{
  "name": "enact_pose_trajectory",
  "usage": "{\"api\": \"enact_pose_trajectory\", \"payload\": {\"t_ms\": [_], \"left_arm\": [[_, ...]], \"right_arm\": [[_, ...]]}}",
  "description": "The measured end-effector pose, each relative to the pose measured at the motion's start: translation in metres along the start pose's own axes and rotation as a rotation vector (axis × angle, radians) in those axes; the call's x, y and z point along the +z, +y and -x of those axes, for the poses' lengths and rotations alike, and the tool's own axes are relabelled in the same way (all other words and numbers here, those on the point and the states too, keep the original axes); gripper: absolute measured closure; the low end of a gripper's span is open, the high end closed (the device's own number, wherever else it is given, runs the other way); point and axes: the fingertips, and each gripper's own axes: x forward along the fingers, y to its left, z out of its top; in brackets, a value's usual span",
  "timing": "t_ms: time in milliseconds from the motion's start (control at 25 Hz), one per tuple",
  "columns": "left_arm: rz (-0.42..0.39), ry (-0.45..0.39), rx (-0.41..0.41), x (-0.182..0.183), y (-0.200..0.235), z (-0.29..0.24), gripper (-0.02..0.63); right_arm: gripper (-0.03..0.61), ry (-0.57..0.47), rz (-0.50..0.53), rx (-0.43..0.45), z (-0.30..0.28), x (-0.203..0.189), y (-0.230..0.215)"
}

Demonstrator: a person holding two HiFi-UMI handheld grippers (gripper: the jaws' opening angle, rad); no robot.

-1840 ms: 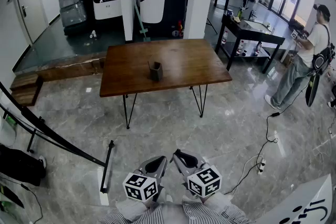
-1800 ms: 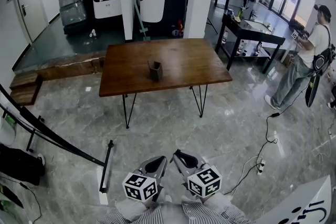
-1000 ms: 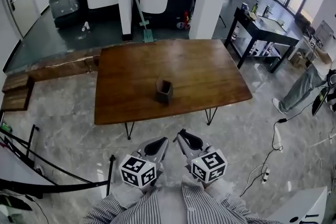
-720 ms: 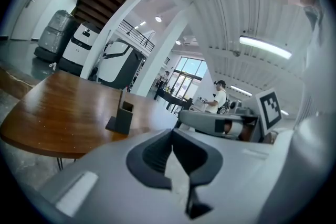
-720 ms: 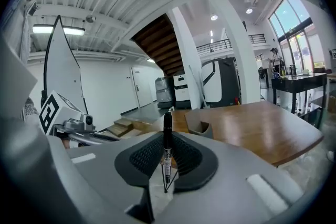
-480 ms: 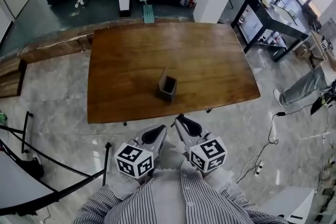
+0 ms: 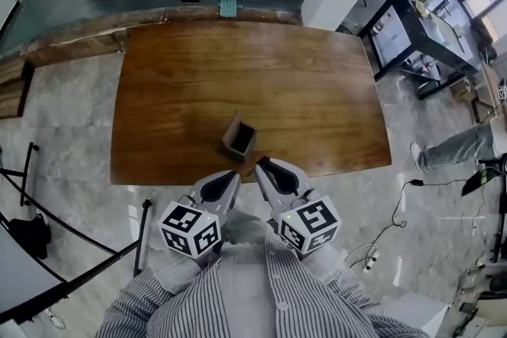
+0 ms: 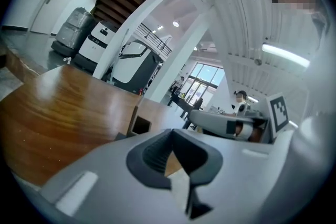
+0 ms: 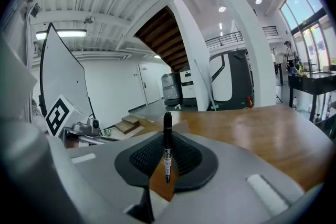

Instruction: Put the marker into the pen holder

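Observation:
A dark square pen holder (image 7: pixel 238 137) stands upright near the front edge of the brown wooden table (image 7: pixel 317 99). My right gripper (image 7: pixel 258 164) hovers just in front of the holder, at the table's front edge. It is shut on a black marker (image 9: pixel 167 149) that stands upright between the pads. My left gripper (image 7: pixel 235 175) is beside it on the left, shut and holding nothing. In the left gripper view the holder (image 8: pixel 139 124) shows its open top just beyond the closed jaws (image 8: pixel 170 134), and the right gripper (image 8: pixel 231 126) lies to the right.
A black side table (image 7: pixel 412 20) with small items stands at the right. A person's legs (image 7: pixel 455 146) are beyond the table's right end. Cables (image 7: pixel 380 241) lie on the marble floor. Black stand bars (image 7: pixel 79 249) cross the floor at the left.
The head view has closed in on the table. The holder, once far ahead, now lies just in front of both grippers. Both grippers keep the same stance.

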Motion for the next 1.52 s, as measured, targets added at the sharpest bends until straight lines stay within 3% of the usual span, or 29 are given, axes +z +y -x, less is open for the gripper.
{"api": "enact_pose_trajectory", "payload": {"t_ms": [400,720,1040,1520], "left_arm": [[0.061,-0.013,0.071,0.002,0.017,-0.019,0.606],[0.082,-0.004,0.09,0.002,0.03,-0.02,0.606],[0.128,-0.022,0.099,-0.002,0.041,-0.023,0.606],[0.163,-0.027,0.117,-0.014,0.062,-0.027,0.606]], "right_arm": [[0.534,0.036,0.012,0.053,-0.025,0.005,-0.027],[0.534,0.033,0.039,0.072,-0.041,0.026,-0.03],[0.534,0.052,0.058,0.084,-0.067,0.022,-0.033],[0.534,0.208,0.017,0.08,-0.102,-0.051,-0.035]]}}
